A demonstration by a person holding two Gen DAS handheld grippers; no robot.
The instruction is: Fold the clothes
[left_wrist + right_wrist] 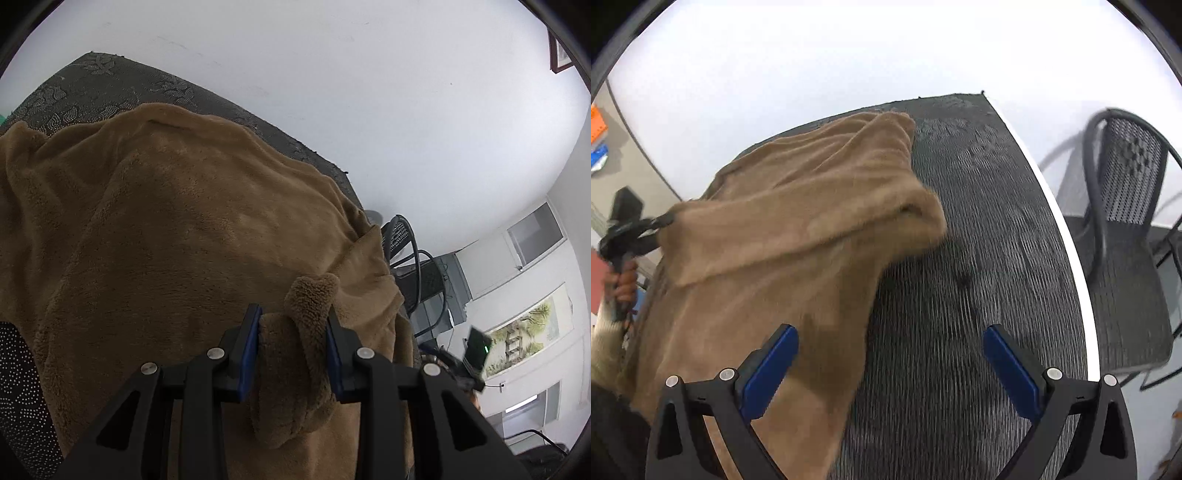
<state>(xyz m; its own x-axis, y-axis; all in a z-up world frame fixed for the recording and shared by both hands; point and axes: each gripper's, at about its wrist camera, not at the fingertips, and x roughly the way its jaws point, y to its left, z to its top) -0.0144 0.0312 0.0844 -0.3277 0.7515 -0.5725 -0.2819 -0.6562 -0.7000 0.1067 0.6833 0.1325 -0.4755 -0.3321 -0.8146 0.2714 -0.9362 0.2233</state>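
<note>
A tan fleece garment (177, 229) lies spread over a dark table (979, 229) whose cover carries a dotted, leafy pattern. In the left wrist view the fleece fills most of the tabletop, rumpled, with one edge hanging past the table's near right corner. A thick fold of that fleece (295, 332) is bunched between the blue pads of the left gripper (293, 328), which is clamped on it; a rounded tuft of the cloth pokes up above the pads.

From the right wrist view the same garment (783, 236) rises from the table toward the left, pulled taut to the spot where the left gripper (663, 221) pinches it, and a hand (622, 284) grips that tool's handle (a pale sleeve shows just below it). The lifted part folds back over itself, and its far end rests on the table's back edge.

The right gripper (890, 363) hangs above the table with its jaws wide apart and nothing between them; its left pad (768, 369) overlaps the fleece in the picture, while its right pad sits over bare tabletop. This view is streaked with motion blur.

A black mesh chair (1126, 236) stands beside the table's right edge, against a white wall (369, 92).
</note>
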